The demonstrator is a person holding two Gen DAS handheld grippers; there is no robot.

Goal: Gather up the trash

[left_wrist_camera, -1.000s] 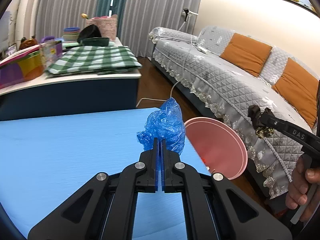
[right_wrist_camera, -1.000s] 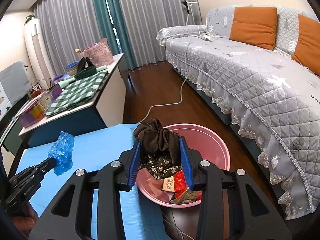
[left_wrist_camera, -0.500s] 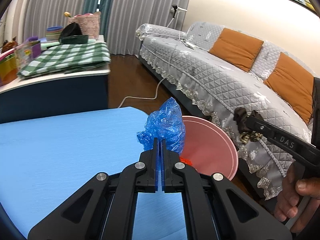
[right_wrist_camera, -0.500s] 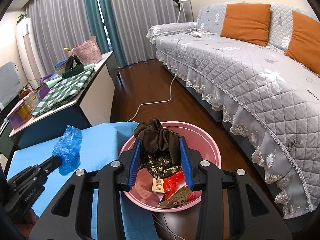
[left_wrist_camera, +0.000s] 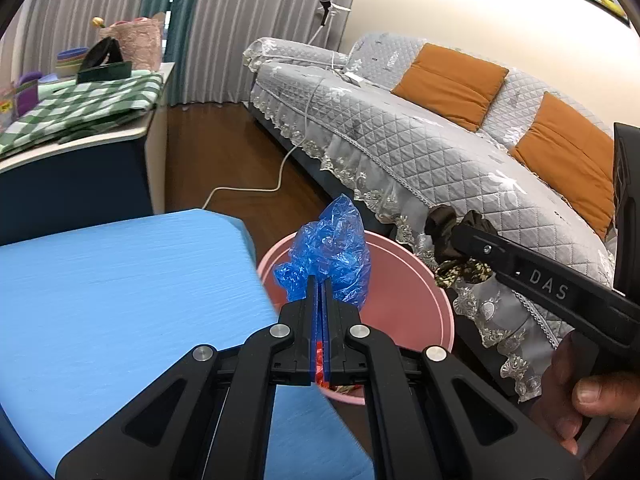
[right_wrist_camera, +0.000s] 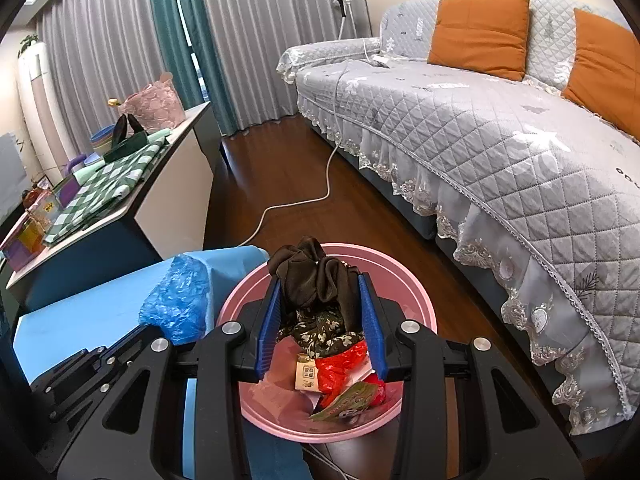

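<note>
My left gripper (left_wrist_camera: pixel 320 284) is shut on a crumpled blue plastic bag (left_wrist_camera: pixel 328 252) and holds it over the near rim of the pink bin (left_wrist_camera: pixel 412 300). The bag also shows in the right wrist view (right_wrist_camera: pixel 176 304). My right gripper (right_wrist_camera: pixel 320 300) is shut on a dark brown crumpled cloth (right_wrist_camera: pixel 316 280) with a floral part, held above the pink bin (right_wrist_camera: pixel 408 292). The bin holds red wrappers (right_wrist_camera: pixel 340 368) and paper scraps. The right gripper with the cloth (left_wrist_camera: pixel 452 236) also shows at the right of the left wrist view.
The blue table (left_wrist_camera: pixel 120 300) lies to the left of the bin. A grey quilted sofa (right_wrist_camera: pixel 480 140) with orange cushions stands to the right. A white cable (right_wrist_camera: pixel 312 200) runs over the wood floor. A side table (right_wrist_camera: pixel 120 184) with a green checked cloth stands at the back left.
Both grippers have moved toward the bin. The blue bag has gone from above the table to over the bin's rim. The brown cloth hangs lower over the bin.
</note>
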